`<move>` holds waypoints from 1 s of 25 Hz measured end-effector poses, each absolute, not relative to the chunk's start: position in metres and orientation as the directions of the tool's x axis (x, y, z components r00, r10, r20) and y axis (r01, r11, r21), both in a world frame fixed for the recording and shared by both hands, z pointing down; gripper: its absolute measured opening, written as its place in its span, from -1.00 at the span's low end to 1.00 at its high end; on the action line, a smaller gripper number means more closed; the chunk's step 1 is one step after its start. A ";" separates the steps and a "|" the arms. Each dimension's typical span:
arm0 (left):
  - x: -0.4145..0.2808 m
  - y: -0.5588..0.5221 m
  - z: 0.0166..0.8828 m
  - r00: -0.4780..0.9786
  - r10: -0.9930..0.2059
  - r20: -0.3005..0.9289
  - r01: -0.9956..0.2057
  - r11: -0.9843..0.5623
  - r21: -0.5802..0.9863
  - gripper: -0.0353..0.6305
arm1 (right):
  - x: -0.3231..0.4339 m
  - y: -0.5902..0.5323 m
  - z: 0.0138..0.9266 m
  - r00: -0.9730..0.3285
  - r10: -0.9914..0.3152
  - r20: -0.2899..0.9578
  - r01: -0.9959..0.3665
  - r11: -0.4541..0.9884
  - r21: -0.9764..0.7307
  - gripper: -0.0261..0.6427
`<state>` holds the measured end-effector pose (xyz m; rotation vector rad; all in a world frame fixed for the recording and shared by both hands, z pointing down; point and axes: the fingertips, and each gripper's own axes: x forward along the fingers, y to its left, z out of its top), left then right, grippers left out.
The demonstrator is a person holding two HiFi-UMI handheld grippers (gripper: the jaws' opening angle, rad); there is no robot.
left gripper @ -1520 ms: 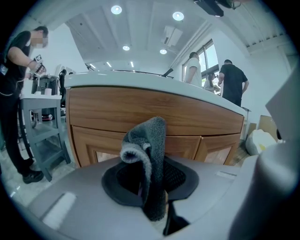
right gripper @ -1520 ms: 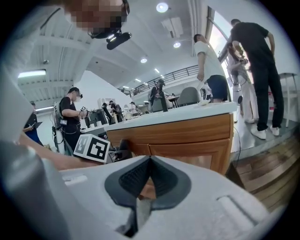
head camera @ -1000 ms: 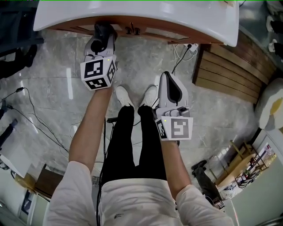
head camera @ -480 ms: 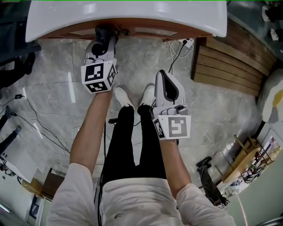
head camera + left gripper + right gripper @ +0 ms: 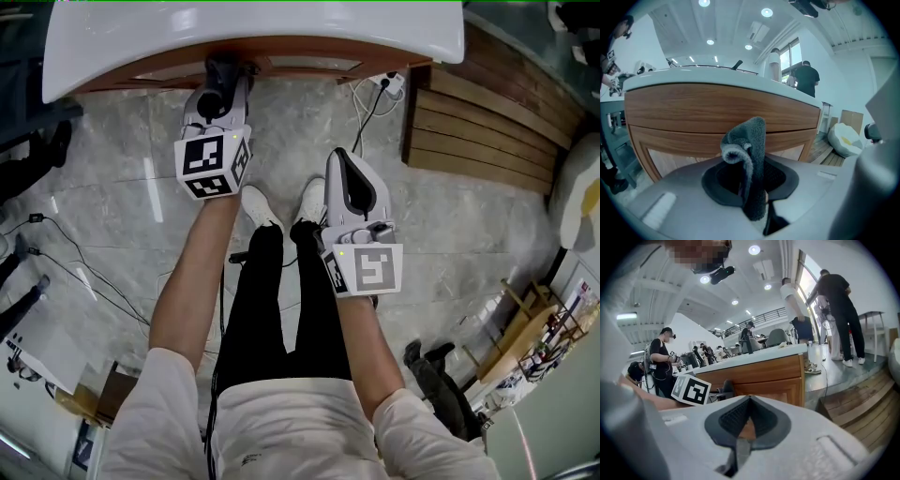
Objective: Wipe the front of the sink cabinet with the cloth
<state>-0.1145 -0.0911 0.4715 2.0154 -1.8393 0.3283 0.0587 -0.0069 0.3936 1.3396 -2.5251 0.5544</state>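
The sink cabinet [image 5: 309,66] runs across the top of the head view, its brown wooden front showing as a narrow strip under the overhanging white countertop [image 5: 281,23]. The left gripper [image 5: 221,73] reaches up to that front, left of the cabinet's middle, with its tip tucked under the countertop's edge. Its jaws are clamped on a dark grey cloth [image 5: 749,140]. In the left gripper view the cloth stands up from between them as a folded, rolled-over wad, directly in front of the cabinet's curved wood panels. The cloth is very close to the front, but whether it presses against the wood cannot be told.

The right gripper [image 5: 341,161] hangs well back from the cabinet, over the grey marbled floor [image 5: 122,178] and just beside the person's white shoes [image 5: 261,206]. It points towards the cabinet's right half. Its jaws are closed tip to tip with nothing between them. In the right gripper view the cabinet's right end shows beyond them, with the left gripper's marker cube [image 5: 691,391] off to the left.

At the cabinet's right end a white power strip [image 5: 394,82] lies on the floor with its cable trailing. A slatted wooden platform [image 5: 478,127] begins just beyond it. A dark faucet [image 5: 737,64] rises from the countertop, and several people [image 5: 839,310] stand beyond the cabinet.
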 end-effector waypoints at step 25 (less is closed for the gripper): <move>-0.028 -0.109 0.473 0.227 -0.878 0.422 -0.972 -0.180 0.149 -0.67 | 0.101 -0.006 0.403 -0.480 -0.788 0.387 -0.877 0.429 -0.215 -0.94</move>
